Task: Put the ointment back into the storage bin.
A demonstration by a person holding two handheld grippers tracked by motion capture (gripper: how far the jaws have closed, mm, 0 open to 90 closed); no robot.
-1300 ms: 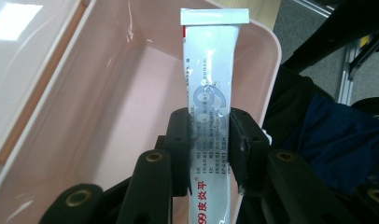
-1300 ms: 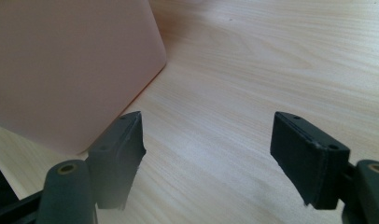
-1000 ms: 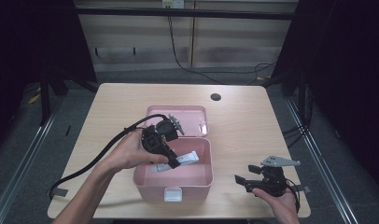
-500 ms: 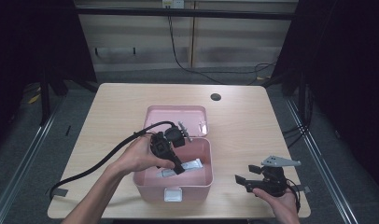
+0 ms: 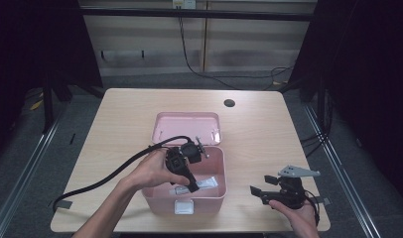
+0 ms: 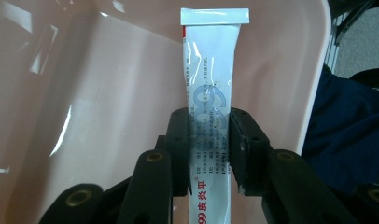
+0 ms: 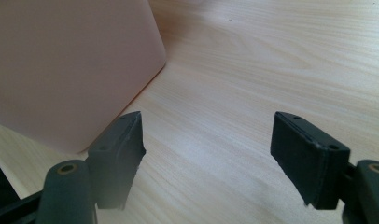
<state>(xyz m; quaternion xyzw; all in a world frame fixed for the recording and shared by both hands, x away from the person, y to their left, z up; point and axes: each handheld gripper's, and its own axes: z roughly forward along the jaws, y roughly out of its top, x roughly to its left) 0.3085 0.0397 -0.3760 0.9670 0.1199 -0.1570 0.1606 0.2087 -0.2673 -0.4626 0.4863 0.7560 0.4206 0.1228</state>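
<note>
Lowered into the pink box (image 5: 217, 163), left gripper (image 6: 210, 140) clamps the ointment tube (image 6: 211, 84) crosswise, crimped end pointing away from the jaws.

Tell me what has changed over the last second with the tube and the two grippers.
The left gripper has carried the white tube down into the open pink box, with its jaws shut on the tube all the while. The right gripper has stayed where it was on the table to the right of the box, jaws open and empty. The box and its lid have not moved.
</note>
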